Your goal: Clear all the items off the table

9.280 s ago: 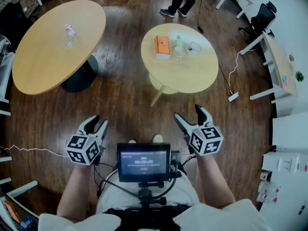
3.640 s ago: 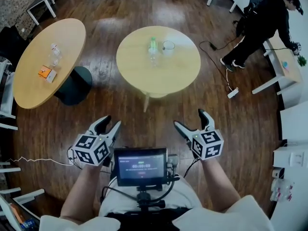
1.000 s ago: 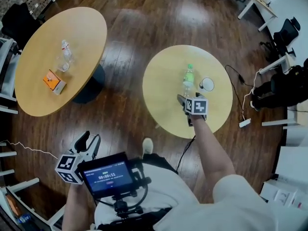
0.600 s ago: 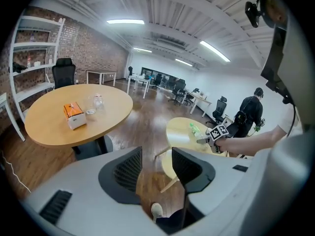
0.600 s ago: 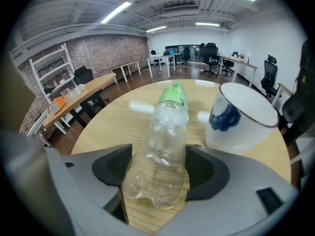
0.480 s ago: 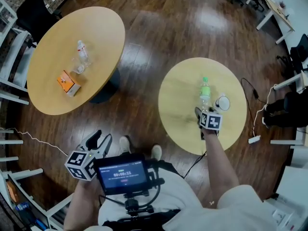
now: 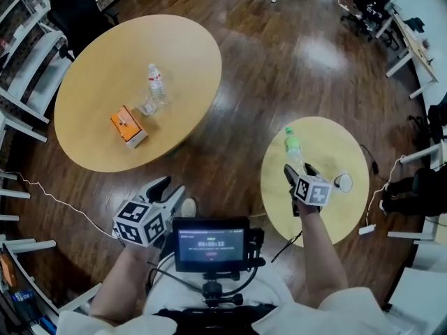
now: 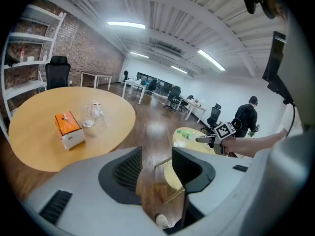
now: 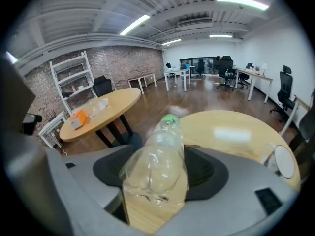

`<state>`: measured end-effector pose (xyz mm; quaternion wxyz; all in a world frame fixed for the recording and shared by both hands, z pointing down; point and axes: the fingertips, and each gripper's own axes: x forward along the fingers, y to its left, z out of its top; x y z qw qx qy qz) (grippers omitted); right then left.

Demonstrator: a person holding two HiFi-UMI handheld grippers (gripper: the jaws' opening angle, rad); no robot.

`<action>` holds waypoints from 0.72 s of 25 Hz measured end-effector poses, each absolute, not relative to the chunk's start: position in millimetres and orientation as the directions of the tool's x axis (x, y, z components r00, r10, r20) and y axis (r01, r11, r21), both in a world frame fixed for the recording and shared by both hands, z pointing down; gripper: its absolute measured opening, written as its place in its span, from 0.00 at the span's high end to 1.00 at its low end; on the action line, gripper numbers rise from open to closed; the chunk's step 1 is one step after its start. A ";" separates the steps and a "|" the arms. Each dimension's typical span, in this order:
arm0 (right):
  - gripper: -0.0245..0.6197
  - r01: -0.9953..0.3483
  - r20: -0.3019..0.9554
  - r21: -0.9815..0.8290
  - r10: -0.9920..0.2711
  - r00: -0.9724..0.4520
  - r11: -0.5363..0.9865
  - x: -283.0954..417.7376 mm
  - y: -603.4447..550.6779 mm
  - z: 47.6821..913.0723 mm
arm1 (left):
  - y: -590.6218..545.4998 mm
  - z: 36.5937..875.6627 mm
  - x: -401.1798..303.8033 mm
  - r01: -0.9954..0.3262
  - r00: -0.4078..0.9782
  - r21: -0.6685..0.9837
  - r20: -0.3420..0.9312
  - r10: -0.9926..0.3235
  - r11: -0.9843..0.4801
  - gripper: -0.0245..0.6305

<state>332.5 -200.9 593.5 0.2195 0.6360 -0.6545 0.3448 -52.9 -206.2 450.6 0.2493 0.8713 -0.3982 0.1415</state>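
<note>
Over small table (image 7: 276, 180), bottle (image 9: 160, 161) clamped between right fingers (image 9: 206, 173)

A dark wooden floor (image 7: 244, 68) carries a black office chair (image 7: 77, 12) beside white shelving (image 9: 71, 75), a thin white cable (image 7: 49, 194) and a white power strip (image 7: 365, 229).

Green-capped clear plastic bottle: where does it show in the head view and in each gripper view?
Head view: green-capped clear plastic bottle, right of centre, over the small round wooden table's upper-left part.
Left gripper view: bottle small, right of centre, lying sideways.
Right gripper view: bottle centre foreground, very large.
Shared landmark: orange rectangular box on the large round wooden table.
</note>
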 end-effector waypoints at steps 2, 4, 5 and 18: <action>0.45 -0.971 0.692 -0.237 -0.706 -0.150 -0.025 296.0 -234.1 578.4 | -221.5 447.7 -71.8 -0.764 0.645 0.327 0.435 -0.629 -0.557 0.66; 0.45 -0.957 0.649 -0.290 -0.732 -0.205 0.011 253.8 -271.8 560.9 | -236.0 445.8 -95.4 -0.768 0.640 0.330 0.430 -0.636 -0.550 0.66; 0.45 -0.952 0.630 -0.305 -0.742 -0.231 0.037 230.9 -291.7 553.4 | -242.9 445.1 -108.7 -0.772 0.636 0.331 0.430 -0.641 -0.543 0.66; 0.45 -0.932 0.681 -0.140 -0.651 -0.335 0.333 -18.4 -501.8 618.8 | -288.5 451.1 -289.1 -0.868 0.497 0.287 0.494 -0.713 -0.406 0.66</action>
